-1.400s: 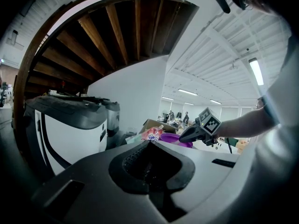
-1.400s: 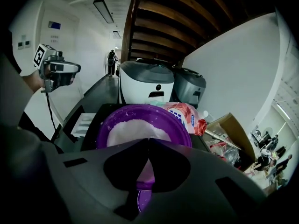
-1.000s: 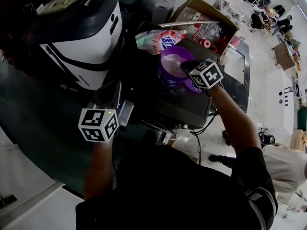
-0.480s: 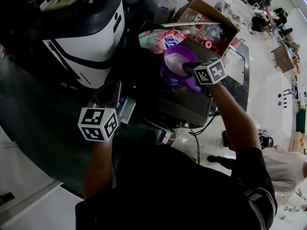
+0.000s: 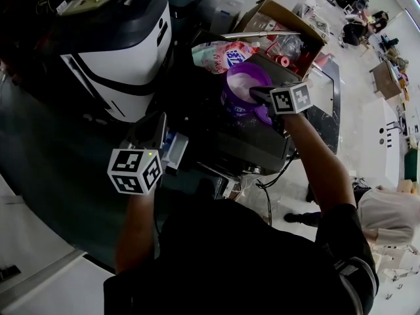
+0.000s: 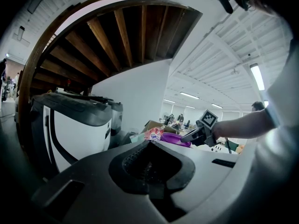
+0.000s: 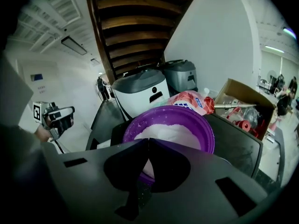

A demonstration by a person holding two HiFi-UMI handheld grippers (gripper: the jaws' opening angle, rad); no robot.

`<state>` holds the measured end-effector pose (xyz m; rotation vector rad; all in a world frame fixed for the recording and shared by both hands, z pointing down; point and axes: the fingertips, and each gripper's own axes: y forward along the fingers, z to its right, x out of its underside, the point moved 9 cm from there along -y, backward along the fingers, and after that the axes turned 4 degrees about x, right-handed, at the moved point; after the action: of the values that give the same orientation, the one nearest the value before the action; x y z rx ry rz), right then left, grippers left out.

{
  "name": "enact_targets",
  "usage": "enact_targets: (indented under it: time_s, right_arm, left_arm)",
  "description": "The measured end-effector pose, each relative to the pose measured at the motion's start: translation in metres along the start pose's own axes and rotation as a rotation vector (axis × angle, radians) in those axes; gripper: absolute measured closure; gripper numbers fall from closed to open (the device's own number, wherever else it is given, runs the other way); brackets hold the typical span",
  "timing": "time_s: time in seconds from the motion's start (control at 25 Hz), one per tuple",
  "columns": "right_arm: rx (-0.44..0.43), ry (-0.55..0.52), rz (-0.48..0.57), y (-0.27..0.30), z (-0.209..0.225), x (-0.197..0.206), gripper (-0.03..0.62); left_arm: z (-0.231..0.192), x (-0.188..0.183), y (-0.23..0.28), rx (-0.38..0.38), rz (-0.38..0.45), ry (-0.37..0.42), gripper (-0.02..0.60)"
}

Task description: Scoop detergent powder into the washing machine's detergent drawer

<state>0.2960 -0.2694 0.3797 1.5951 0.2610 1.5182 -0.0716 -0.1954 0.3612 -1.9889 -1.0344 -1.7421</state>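
Observation:
A purple bowl (image 5: 239,77) of white detergent powder (image 7: 170,132) stands on a black top. My right gripper (image 5: 254,94) reaches over its near rim. Its jaws (image 7: 148,140) are shut, and a dark, powder-dusted scoop handle (image 7: 136,192) runs back under them. The scoop's head is hidden. My left gripper (image 5: 156,125) is shut with nothing seen in it (image 6: 149,143). It sits just left of the pale open detergent drawer (image 5: 176,151), below the white and dark grey washing machine (image 5: 111,51).
A pink detergent bag (image 5: 223,54) lies behind the bowl, with an open cardboard box (image 5: 282,25) of odds and ends beyond it. Cables hang off the black top's (image 5: 262,146) front edge. A person (image 5: 394,215) stands at lower right on the pale floor.
My right gripper has drawn back slightly toward the bowl's right rim, so more powder shows. The left gripper has stayed by the drawer.

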Motion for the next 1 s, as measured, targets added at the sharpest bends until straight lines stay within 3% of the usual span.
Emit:
enact_targets:
  time_s: [0.28,1.0]
  right_arm:
    - [-0.043,0.215,0.095,-0.007,0.011,0.004,0.575]
    - [-0.230,0.557,0.315,-0.026,0.051,0.021,0.576]
  left_arm:
    - [-0.002,-0.001,-0.003,0.001,0.000,-0.002,0.574]
    - [0.020,-0.014,0.027,-0.009,-0.025,0.020,0.574]
